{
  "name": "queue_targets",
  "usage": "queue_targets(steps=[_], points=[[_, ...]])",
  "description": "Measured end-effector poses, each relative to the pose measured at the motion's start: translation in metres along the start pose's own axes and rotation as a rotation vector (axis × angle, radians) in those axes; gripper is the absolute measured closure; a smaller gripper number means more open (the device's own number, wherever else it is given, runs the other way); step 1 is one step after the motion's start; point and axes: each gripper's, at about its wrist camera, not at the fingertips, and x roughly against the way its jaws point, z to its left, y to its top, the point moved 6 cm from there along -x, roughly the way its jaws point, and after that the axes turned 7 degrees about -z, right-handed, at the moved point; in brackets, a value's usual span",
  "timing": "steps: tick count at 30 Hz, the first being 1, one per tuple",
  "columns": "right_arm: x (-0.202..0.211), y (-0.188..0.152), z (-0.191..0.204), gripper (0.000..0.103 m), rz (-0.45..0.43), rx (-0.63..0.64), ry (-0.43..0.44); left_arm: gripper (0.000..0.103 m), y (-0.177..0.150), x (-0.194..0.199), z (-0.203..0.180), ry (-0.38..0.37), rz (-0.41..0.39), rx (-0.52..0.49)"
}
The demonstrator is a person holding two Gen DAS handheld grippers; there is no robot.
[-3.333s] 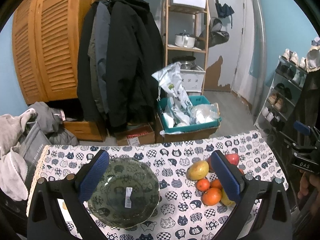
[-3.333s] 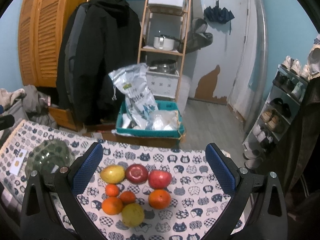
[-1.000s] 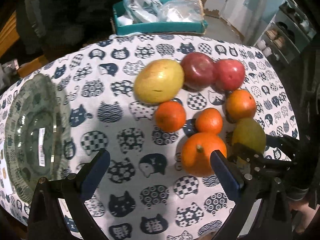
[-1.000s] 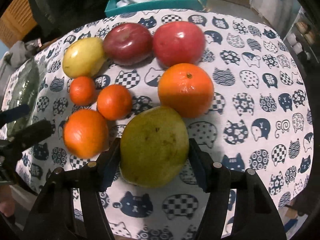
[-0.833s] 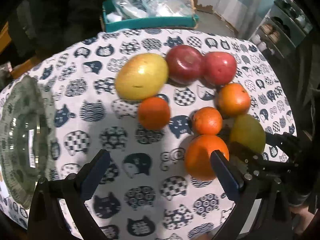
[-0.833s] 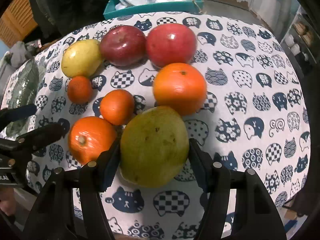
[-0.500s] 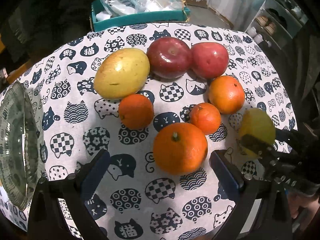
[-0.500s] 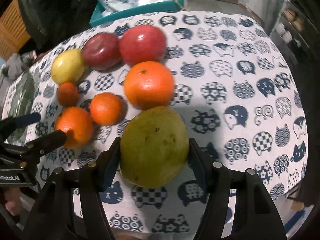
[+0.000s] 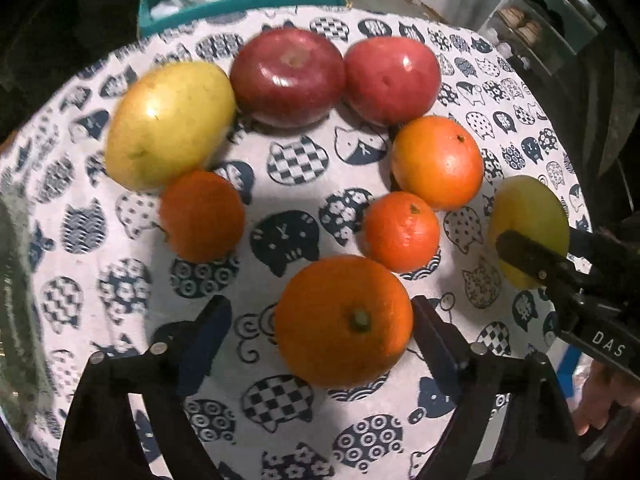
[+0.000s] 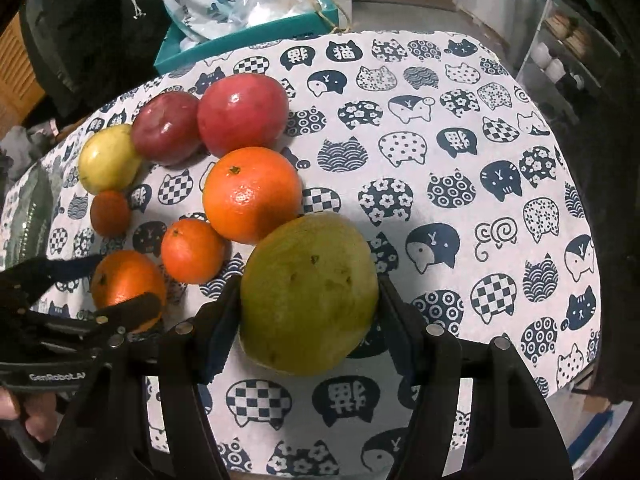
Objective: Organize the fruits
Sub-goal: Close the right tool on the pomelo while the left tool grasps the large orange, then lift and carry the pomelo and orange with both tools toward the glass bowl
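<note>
My right gripper (image 10: pixel 308 312) is shut on a green mango (image 10: pixel 310 294) and holds it just above the cat-print tablecloth (image 10: pixel 460 160); the mango also shows in the left wrist view (image 9: pixel 528 220). My left gripper (image 9: pixel 320 320) is open around a large orange (image 9: pixel 344 320); its right finger touches the fruit and the left finger stands apart. On the cloth lie a yellow mango (image 9: pixel 168 124), two red apples (image 9: pixel 288 76) (image 9: pixel 392 80), another large orange (image 9: pixel 438 162) and two small tangerines (image 9: pixel 402 232) (image 9: pixel 202 216).
A green glass bowl (image 9: pixel 16 320) sits at the table's left edge. A teal box (image 10: pixel 248 36) with plastic bags stands on the floor beyond the table. A shoe rack (image 9: pixel 540 28) is at the right.
My left gripper has moved in low over the fruit and now brackets the large orange. My right gripper has lifted the green mango and carried it right, away from the cluster.
</note>
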Motion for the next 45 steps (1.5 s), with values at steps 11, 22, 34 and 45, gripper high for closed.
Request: queue_targets(steps=[11, 22, 34, 45], points=[[0.004, 0.010, 0.003, 0.038, -0.036, 0.018, -0.010, 0.038, -0.003, 0.004, -0.005, -0.006, -0.022, 0.001], [0.027, 0.030, 0.013, 0.038, -0.112, 0.051, -0.020, 0.039, 0.012, 0.051, 0.022, 0.041, -0.141, 0.036], [0.064, 0.052, 0.032, 0.038, -0.224, 0.101, -0.010, 0.039, 0.021, 0.111, 0.040, 0.091, -0.268, 0.036], [0.095, 0.067, 0.053, 0.038, -0.302, 0.134, 0.010, 0.039, 0.021, 0.161, 0.051, 0.126, -0.372, 0.014]])
